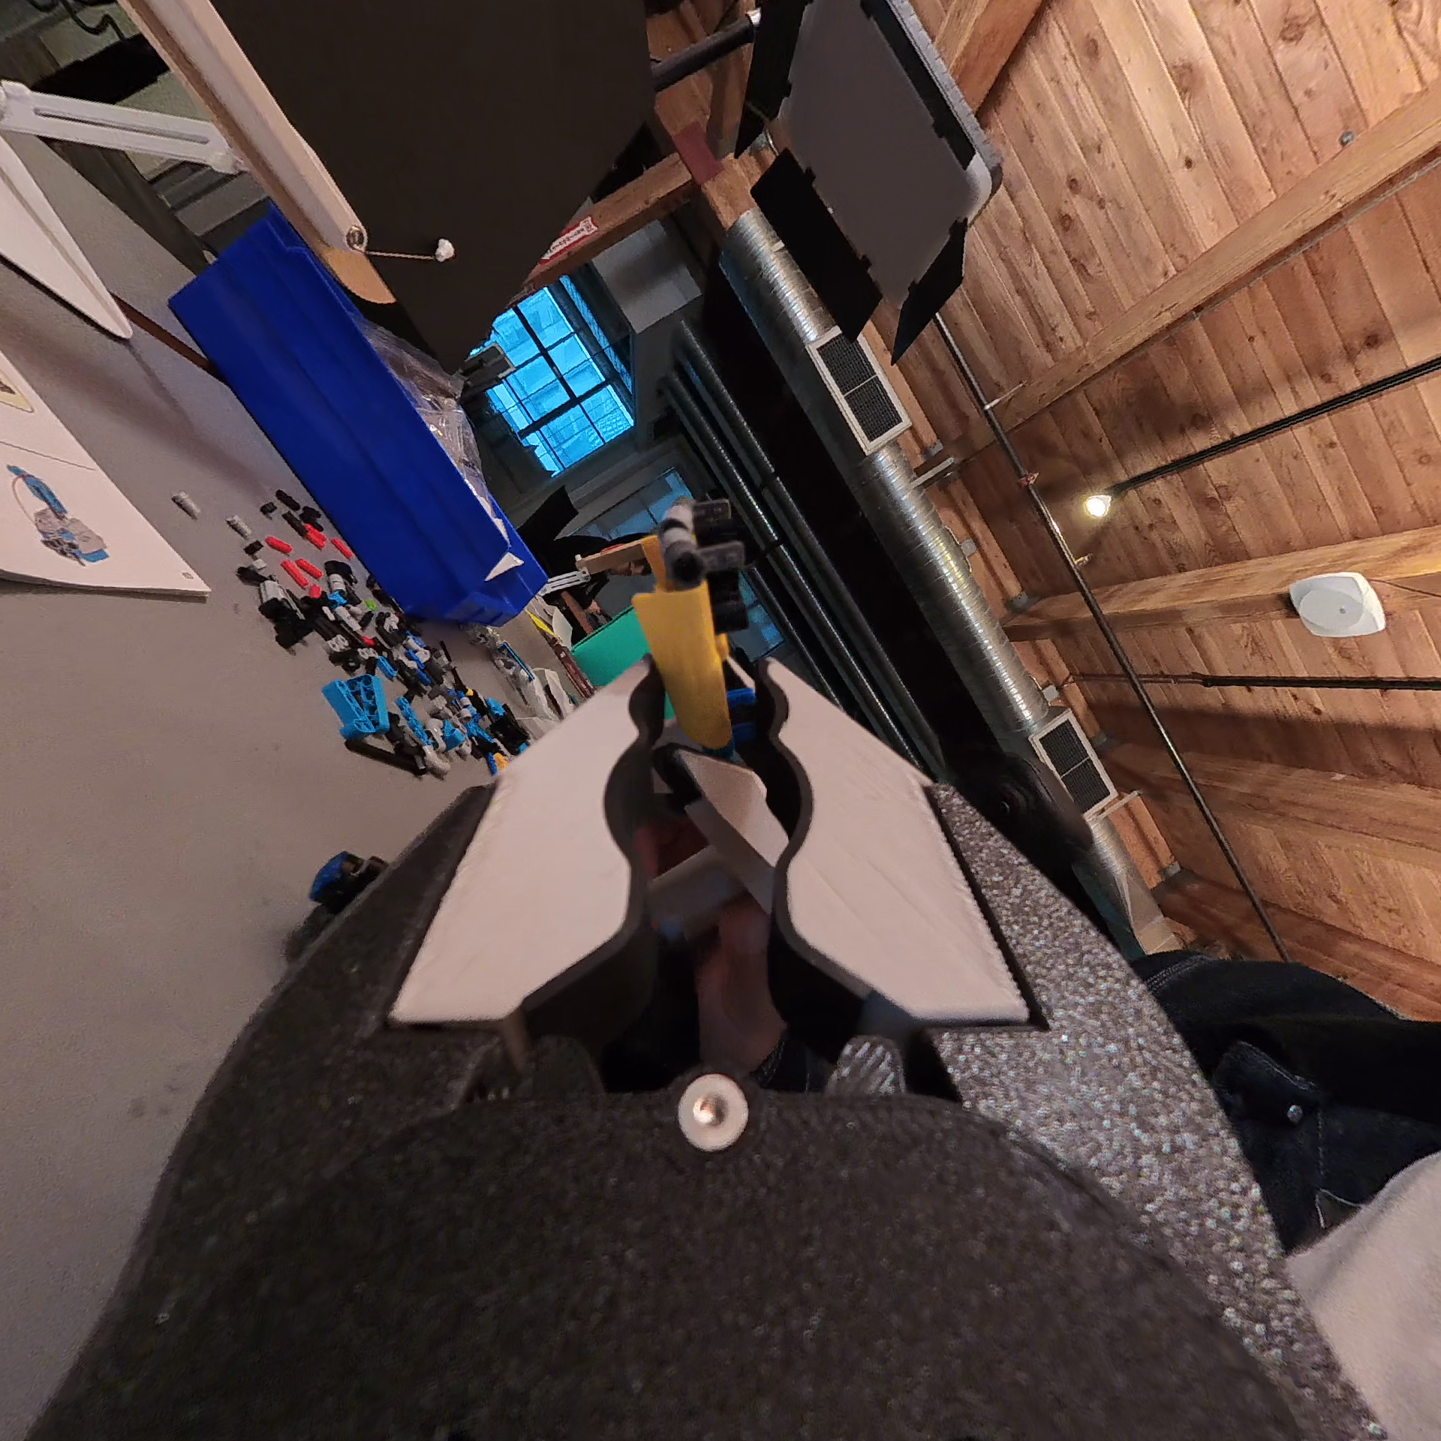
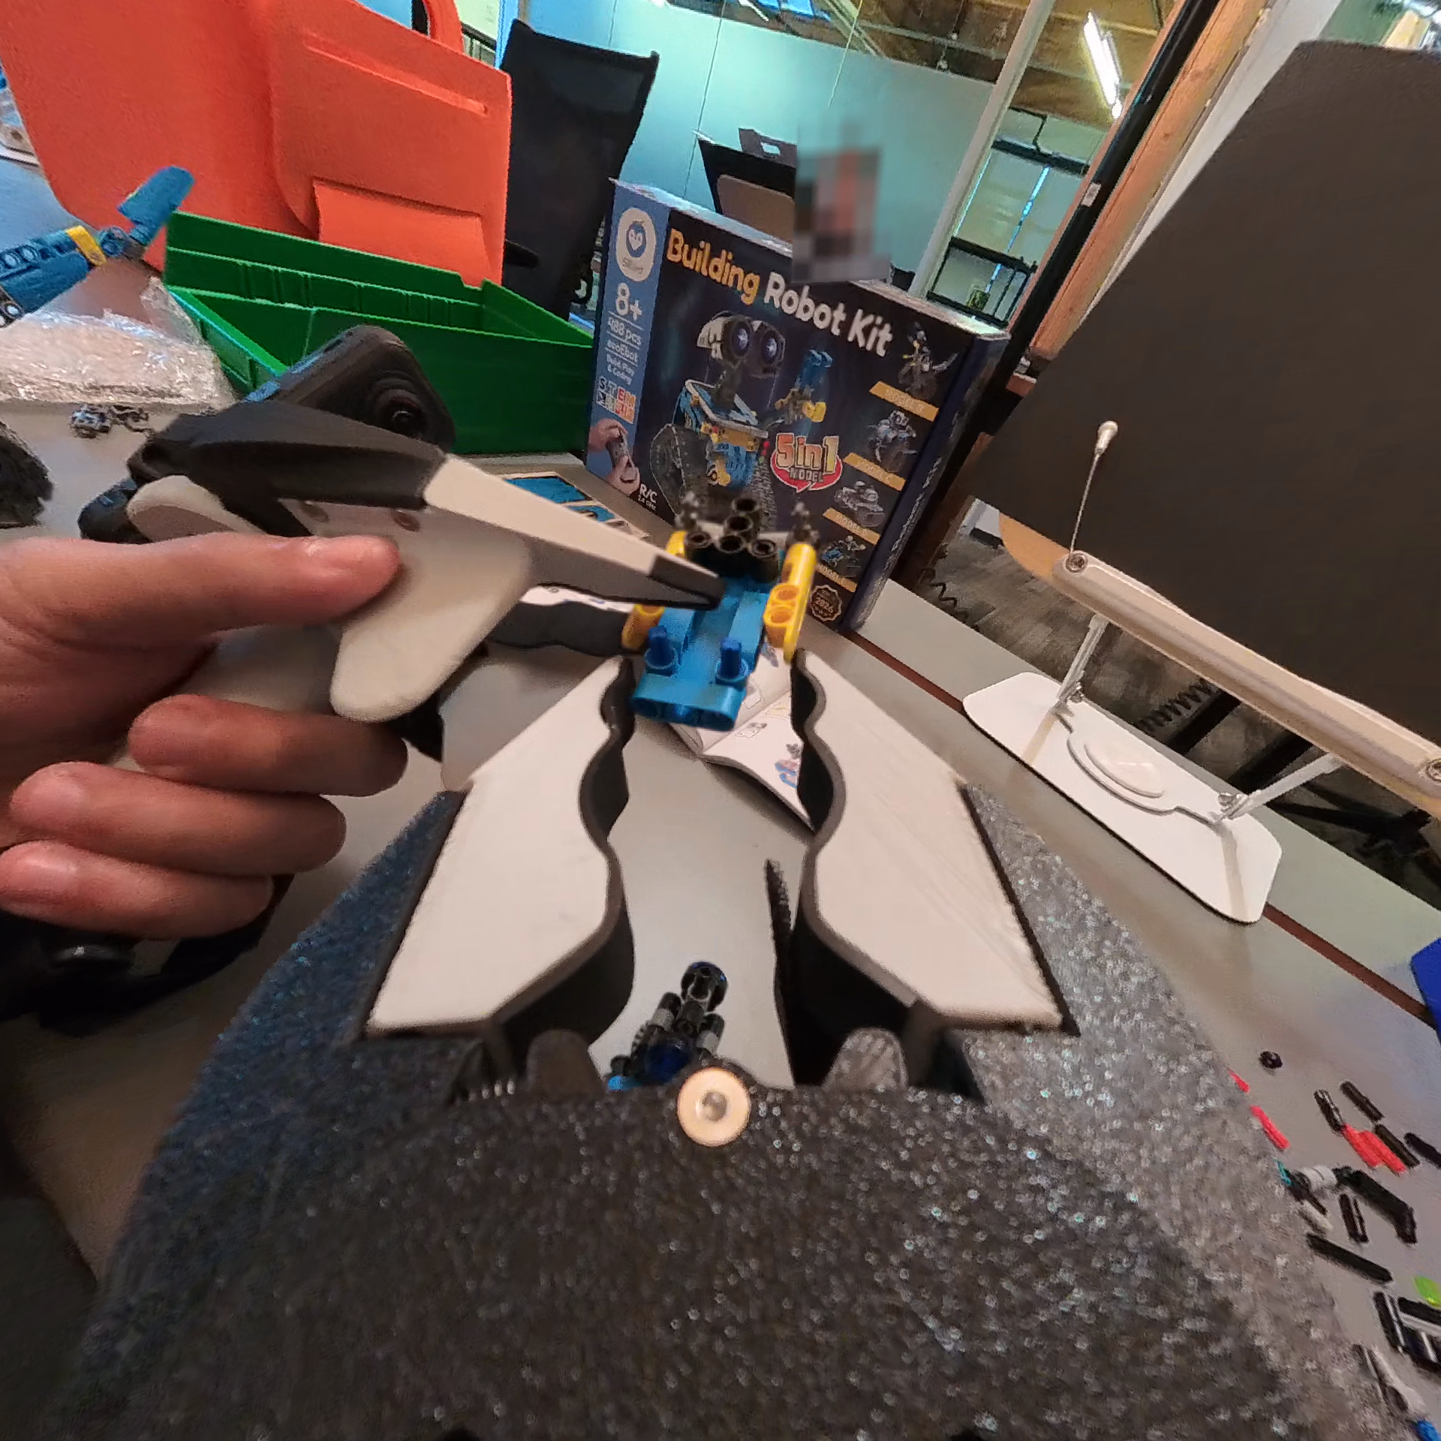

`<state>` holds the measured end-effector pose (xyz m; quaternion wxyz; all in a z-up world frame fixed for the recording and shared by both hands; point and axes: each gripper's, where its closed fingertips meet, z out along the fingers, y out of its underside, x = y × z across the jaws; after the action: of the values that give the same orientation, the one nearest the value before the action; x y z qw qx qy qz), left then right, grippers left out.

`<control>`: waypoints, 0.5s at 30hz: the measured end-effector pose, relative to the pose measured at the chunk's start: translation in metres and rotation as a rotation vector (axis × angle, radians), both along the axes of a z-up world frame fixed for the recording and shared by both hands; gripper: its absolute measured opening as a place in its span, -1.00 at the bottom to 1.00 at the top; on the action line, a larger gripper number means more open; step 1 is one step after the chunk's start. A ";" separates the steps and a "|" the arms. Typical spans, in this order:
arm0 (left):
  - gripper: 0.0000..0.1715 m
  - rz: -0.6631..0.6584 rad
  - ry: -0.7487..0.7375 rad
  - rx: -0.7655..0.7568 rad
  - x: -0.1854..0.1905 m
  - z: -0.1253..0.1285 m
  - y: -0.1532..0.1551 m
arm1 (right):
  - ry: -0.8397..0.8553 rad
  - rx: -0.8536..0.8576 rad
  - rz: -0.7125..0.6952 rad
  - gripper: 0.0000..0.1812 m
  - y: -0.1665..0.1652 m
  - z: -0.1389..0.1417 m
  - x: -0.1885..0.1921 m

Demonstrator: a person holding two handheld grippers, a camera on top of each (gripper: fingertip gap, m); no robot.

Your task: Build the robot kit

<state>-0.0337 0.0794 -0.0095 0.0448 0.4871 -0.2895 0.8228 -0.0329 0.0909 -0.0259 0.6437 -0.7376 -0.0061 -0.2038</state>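
— Biggest first?
— Grey table [image 2: 897, 670] underneath everything. In the left wrist view, blue bin [image 1: 351, 405] at ten o'clock. In the right wrist view, green bin [image 2: 390, 343] at eleven and printed kit box [image 2: 780, 390] standing upright at twelve.
— Then?
— Open instruction booklet [image 1: 78, 507] at nine in the left view. Scatter of loose bricks [image 1: 374, 647] just beside the bin, black, red and blue.
— And the claws?
— Left gripper [image 2: 694, 593] carried by a hand [image 2: 156, 741] at nine, clenched on the brick assembly [image 2: 702, 663]. Pinched by its left-hand yellow beam only, lifted clear of the table, dead ahead at twelve. Right gripper [image 2: 709, 678] released, jaws standing apart to either side of the assembly's blue base. Contact there too close to call.
— Hold quality?
— Judged thin: one narrow beam between the tips, black pin cluster and blue base hanging off to the side. Likely to pivot under a sideways push. Better pressed along the line of the pinch, squarely and slowly.
— Smallest?
— Small black-and-blue piece [image 2: 686, 1014] lying low at six, between the right fingers' roots.
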 end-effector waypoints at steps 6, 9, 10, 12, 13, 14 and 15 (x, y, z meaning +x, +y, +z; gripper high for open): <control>-0.68 0.015 0.019 -0.028 0.003 -0.003 0.004 | -0.083 -0.043 -0.008 -0.58 0.008 -0.006 -0.009; -0.77 0.029 0.031 -0.032 0.003 -0.006 0.008 | -0.134 -0.066 -0.015 -0.59 0.010 -0.009 -0.011; -0.84 0.039 0.045 -0.029 0.004 -0.008 0.010 | -0.130 -0.067 -0.010 -0.59 0.011 -0.010 -0.012; -0.87 0.068 0.074 0.031 0.005 -0.015 0.012 | -0.101 -0.087 0.015 -0.57 0.013 -0.016 -0.015; -0.87 0.088 0.080 0.066 0.005 -0.016 0.014 | -0.078 -0.093 0.032 -0.52 0.013 -0.018 -0.016; -0.87 0.125 0.070 0.089 0.005 -0.014 0.020 | -0.059 -0.097 0.037 -0.50 0.012 -0.019 -0.016; -0.87 0.167 0.075 0.131 0.004 -0.015 0.027 | -0.044 -0.091 0.043 -0.46 0.010 -0.018 -0.015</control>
<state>-0.0293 0.1061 -0.0241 -0.0452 0.5419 -0.2992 0.7841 -0.0483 0.1010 -0.0441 0.6133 -0.7613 -0.0456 -0.2055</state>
